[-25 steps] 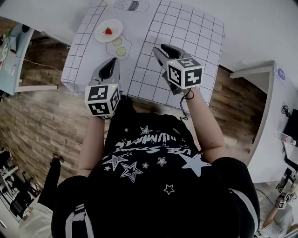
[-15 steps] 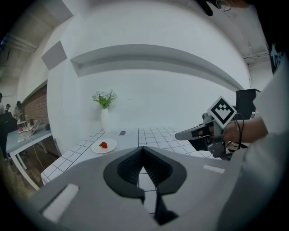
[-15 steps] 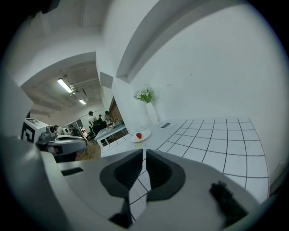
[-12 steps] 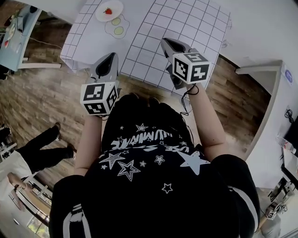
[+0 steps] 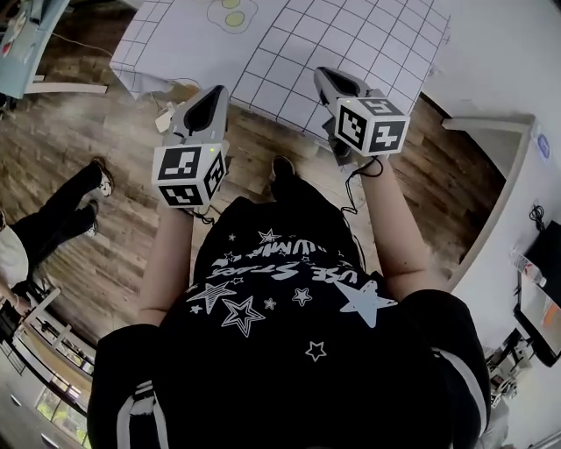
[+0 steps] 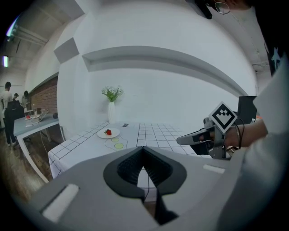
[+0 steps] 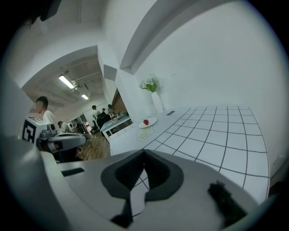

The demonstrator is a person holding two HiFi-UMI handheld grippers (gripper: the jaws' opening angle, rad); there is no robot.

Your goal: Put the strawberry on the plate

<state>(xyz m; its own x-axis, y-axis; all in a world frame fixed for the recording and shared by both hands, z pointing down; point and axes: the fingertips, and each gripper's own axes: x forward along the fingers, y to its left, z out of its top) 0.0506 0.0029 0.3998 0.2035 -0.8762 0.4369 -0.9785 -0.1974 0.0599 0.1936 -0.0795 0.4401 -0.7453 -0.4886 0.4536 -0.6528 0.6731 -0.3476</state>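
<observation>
The red strawberry [image 6: 108, 131] lies on a small white plate [image 6: 114, 134] at the far left corner of the grid-patterned table [image 5: 351, 44]. The right gripper view shows the same strawberry [image 7: 146, 122] and plate [image 7: 151, 122] far ahead. The head view does not show the plate. My left gripper [image 5: 214, 93] hangs over the wooden floor just off the table's near edge, shut and empty. My right gripper [image 5: 324, 75] is at the table's near edge, also shut with nothing in it. Each gripper is far from the plate.
An egg-shaped print with green circles [image 5: 232, 10] lies on the cloth near the plate. A white vase with a green plant [image 6: 111, 110] stands behind it. A person's legs [image 5: 61, 210] are on the floor at left. A white wall [image 5: 500, 53] is at right.
The view has drawn back from the table, so the plate has slid out of the top of the head view. Both grippers now sit at the table's near edge instead of over the cloth.
</observation>
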